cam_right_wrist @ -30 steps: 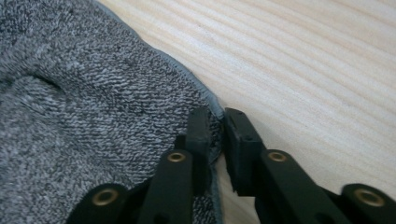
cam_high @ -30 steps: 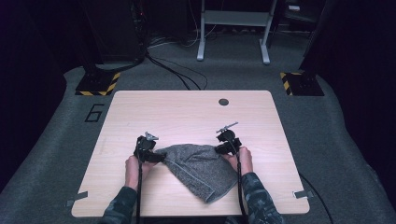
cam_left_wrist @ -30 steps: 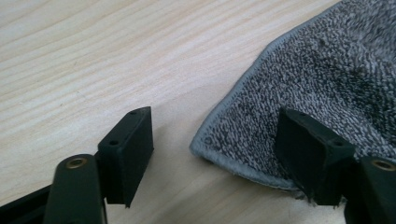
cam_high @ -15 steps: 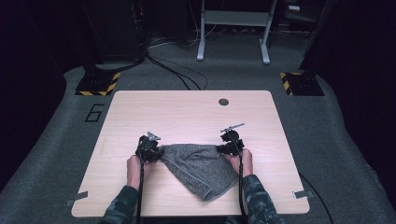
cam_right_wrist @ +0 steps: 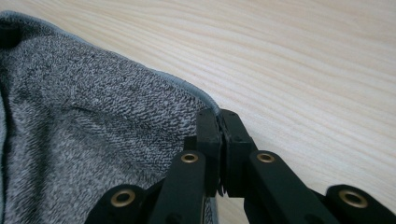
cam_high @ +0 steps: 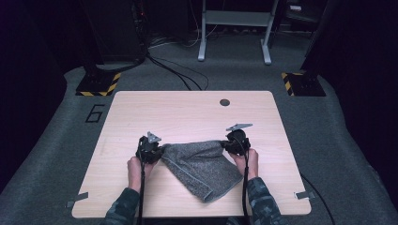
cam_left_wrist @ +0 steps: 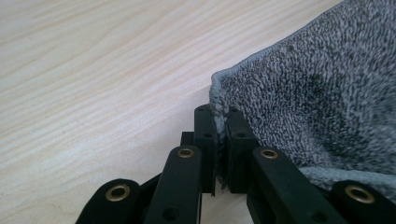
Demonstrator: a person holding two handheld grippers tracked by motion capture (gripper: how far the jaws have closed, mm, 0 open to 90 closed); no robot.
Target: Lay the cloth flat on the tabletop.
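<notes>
The left tool (cam_high: 152,151) has just closed its jaws and now pinches the left corner hem of the grey towel (cam_high: 202,166). The cloth lies on the tabletop (cam_high: 187,112) near the person's edge, sagging between the hands. The right tool (cam_high: 233,142) pinches the opposite corner. To lift cleanly, I'd raise both corners together, keep them level and apart, and hold the hem taut so it cannot slip.

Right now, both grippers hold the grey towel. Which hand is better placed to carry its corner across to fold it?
Probably the right. The right gripper and left gripper are both shut on corners of the grey towel, but the right corner already looks slightly raised off the table.
</notes>
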